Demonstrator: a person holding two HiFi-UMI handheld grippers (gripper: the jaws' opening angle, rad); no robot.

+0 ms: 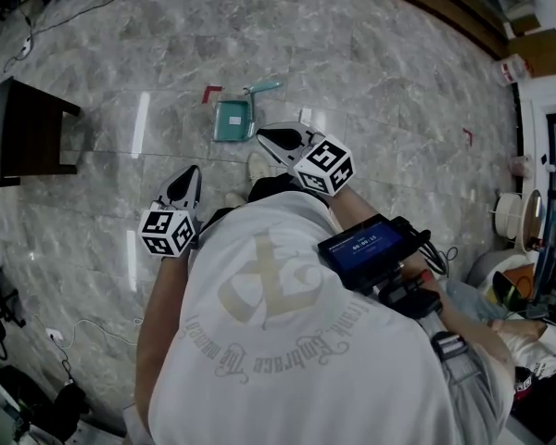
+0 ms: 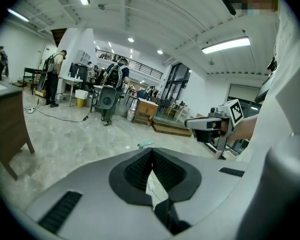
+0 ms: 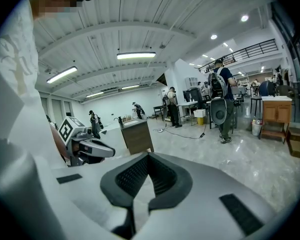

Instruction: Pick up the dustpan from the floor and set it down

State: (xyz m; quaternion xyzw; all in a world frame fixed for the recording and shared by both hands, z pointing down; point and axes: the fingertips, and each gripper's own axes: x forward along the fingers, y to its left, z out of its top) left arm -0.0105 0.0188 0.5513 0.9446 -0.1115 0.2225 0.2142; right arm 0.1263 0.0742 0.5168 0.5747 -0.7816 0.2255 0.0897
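Dustpan (image 1: 233, 120) on floor (image 1: 371, 91), near right tongs (image 1: 265, 136), apart; left tongs (image 1: 192, 171) farther.

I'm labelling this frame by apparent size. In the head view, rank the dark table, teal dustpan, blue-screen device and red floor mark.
1. dark table, though the frame edge cuts it off.
2. blue-screen device, which looks big partly because it is near the camera.
3. teal dustpan.
4. red floor mark.
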